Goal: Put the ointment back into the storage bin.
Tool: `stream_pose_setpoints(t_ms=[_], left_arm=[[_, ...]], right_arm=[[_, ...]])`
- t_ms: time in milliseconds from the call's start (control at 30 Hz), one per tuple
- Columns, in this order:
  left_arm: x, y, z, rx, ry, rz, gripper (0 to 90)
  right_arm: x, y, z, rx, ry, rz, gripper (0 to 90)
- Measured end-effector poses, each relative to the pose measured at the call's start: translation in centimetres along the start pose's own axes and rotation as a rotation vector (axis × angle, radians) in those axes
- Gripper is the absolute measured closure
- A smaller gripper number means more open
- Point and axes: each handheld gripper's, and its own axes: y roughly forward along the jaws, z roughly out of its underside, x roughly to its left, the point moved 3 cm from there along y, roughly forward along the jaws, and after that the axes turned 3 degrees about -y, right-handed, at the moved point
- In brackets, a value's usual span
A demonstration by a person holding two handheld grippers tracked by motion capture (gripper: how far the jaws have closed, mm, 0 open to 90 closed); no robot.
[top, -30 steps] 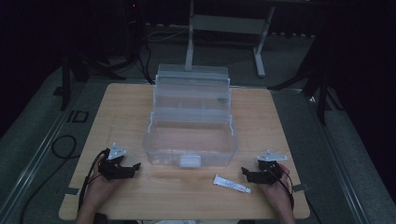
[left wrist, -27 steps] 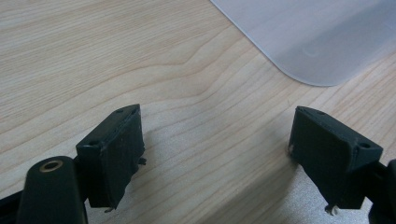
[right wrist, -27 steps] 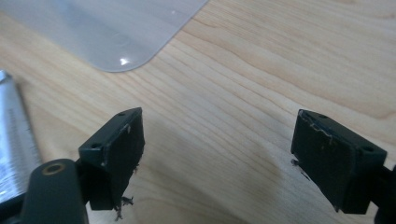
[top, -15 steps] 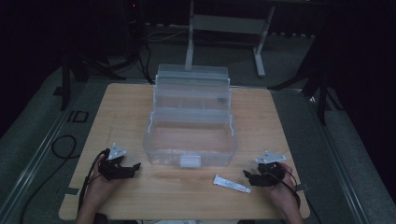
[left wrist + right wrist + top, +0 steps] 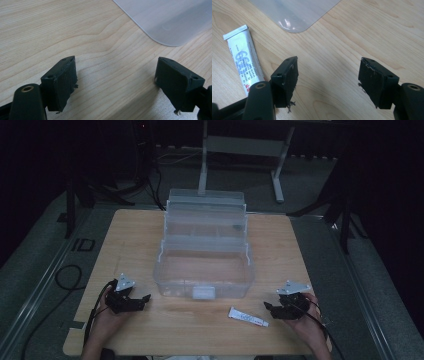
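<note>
Resting on the wooden desk [image 5: 135, 240], a clear plastic organiser box [image 5: 204, 265] is sitting open near the middle, its lid [image 5: 206, 212] standing up at the far side. A white latch [image 5: 202, 293] is showing on the box's near wall.

The left hand-held gripper [image 5: 144, 299] is lying low on the desk at the person's left, just off the box's near left corner, held by the left hand [image 5: 107, 312]. In the left gripper view its two black jaws are standing wide apart with bare wood between them; nothing is being held. The box's rounded corner [image 5: 165, 25] is showing ahead of it.

The right hand-held gripper [image 5: 268, 307] is sitting at the near right, held by the right hand [image 5: 307, 322]. Its jaws are likewise spread wide and gripping nothing. A small white tube [image 5: 248, 317] with blue print is lying flat on the desk between the box and this gripper, just beside its left jaw and apart from the box.
</note>
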Motion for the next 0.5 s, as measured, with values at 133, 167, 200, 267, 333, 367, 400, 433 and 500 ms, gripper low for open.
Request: stream_pose_setpoints(t_ms=[133, 167, 200, 267, 333, 367, 400, 433, 500], left_arm=[[0.0, 0.0, 0.0, 0.000, 0.000, 0.000, 18.4], [0.0, 0.0, 0.0, 0.000, 0.000, 0.000, 18.4], [0.0, 0.0, 0.0, 0.000, 0.000, -0.001, 18.4], [0.0, 0.0, 0.0, 0.001, -0.001, 0.000, 18.4], [0.0, 0.0, 0.0, 0.000, -0.003, 0.000, 18.4], [0.0, 0.0, 0.0, 0.000, -0.003, 0.000, 18.4], [0.0, 0.0, 0.0, 0.000, -0.003, 0.000, 18.4], [0.0, 0.0, 0.0, 0.000, -0.003, 0.000, 18.4], [0.0, 0.0, 0.0, 0.000, -0.003, 0.000, 18.4]], right_arm=[[0.0, -0.4, -0.2, 0.006, -0.007, -0.007, 33.1], [0.1, -0.5, -0.2, 0.009, -0.006, -0.014, 33.1], [0.2, -0.6, -0.3, 0.012, -0.012, -0.017, 33.4], [0.3, -0.7, -0.5, 0.027, -0.023, -0.022, 33.7], [0.5, -0.8, -0.6, 0.038, -0.044, -0.027, 33.9], [0.5, -0.9, -0.7, 0.042, -0.052, -0.029, 34.4], [0.6, -0.9, -0.8, 0.046, -0.057, -0.034, 34.8], [0.6, -1.0, -0.9, 0.048, -0.062, -0.040, 35.1], [0.7, -1.0, -1.1, 0.056, -0.074, -0.042, 35.3]])
